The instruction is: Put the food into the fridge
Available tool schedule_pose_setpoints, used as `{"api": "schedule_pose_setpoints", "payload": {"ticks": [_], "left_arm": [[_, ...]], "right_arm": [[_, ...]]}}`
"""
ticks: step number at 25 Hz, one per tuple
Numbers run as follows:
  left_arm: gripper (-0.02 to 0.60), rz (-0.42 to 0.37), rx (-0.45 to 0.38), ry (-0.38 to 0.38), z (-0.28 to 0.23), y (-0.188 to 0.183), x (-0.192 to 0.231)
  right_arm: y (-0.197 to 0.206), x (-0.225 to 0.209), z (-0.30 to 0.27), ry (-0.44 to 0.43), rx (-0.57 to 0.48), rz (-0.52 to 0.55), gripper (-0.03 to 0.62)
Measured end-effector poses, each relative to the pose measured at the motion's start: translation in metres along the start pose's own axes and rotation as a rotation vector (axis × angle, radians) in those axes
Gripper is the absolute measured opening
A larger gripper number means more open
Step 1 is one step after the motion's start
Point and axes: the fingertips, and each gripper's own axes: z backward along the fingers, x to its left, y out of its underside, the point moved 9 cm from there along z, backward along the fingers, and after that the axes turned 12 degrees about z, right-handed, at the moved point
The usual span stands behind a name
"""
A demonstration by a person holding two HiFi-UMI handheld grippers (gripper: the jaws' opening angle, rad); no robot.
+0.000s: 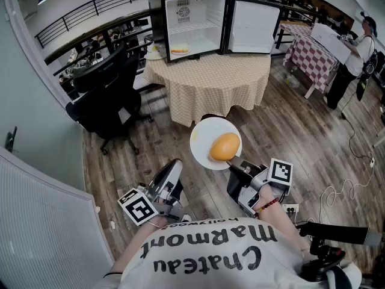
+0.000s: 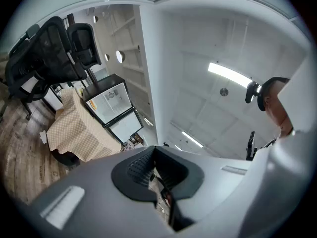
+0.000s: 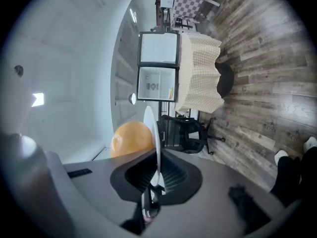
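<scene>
My right gripper (image 1: 233, 165) is shut on the near rim of a white plate (image 1: 203, 138) that carries a round orange bun (image 1: 225, 146). In the right gripper view the plate's edge (image 3: 156, 143) stands pinched between the pads, with the bun (image 3: 131, 139) to its left. The small fridge (image 1: 195, 23) stands open on a round table (image 1: 210, 80) ahead, and a plate of food (image 1: 179, 51) lies on its bottom shelf. My left gripper (image 1: 172, 174) is held low by my body, shut and empty, with its jaws (image 2: 154, 175) pointing upward.
A black office chair (image 1: 108, 98) stands left of the table, near a railing. Another plate (image 1: 155, 52) sits on the table beside the fridge. A checked-cloth table (image 1: 310, 56) and a person (image 1: 355, 53) are at the far right. A power strip (image 1: 290, 209) and cable lie on the wooden floor.
</scene>
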Motion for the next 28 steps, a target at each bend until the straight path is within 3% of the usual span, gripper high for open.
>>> {"api": "schedule_pose_setpoints", "payload": {"ticks": [10,18,28], "left_arm": [[-0.015,-0.004,0.030,0.020,-0.003,-0.027,0.014],[-0.015,-0.021,0.056,0.037,-0.002,-0.085,0.042],[-0.017,-0.032,0.061,0.025,-0.003,-0.123,0.078]], "right_arm": [[0.002,0.000,-0.021,0.005,-0.039,-0.004,0.025],[0.005,0.000,-0.069,-0.004,-0.120,-0.020,0.025],[0.005,-0.007,-0.117,0.002,-0.151,-0.037,0.025]]}}
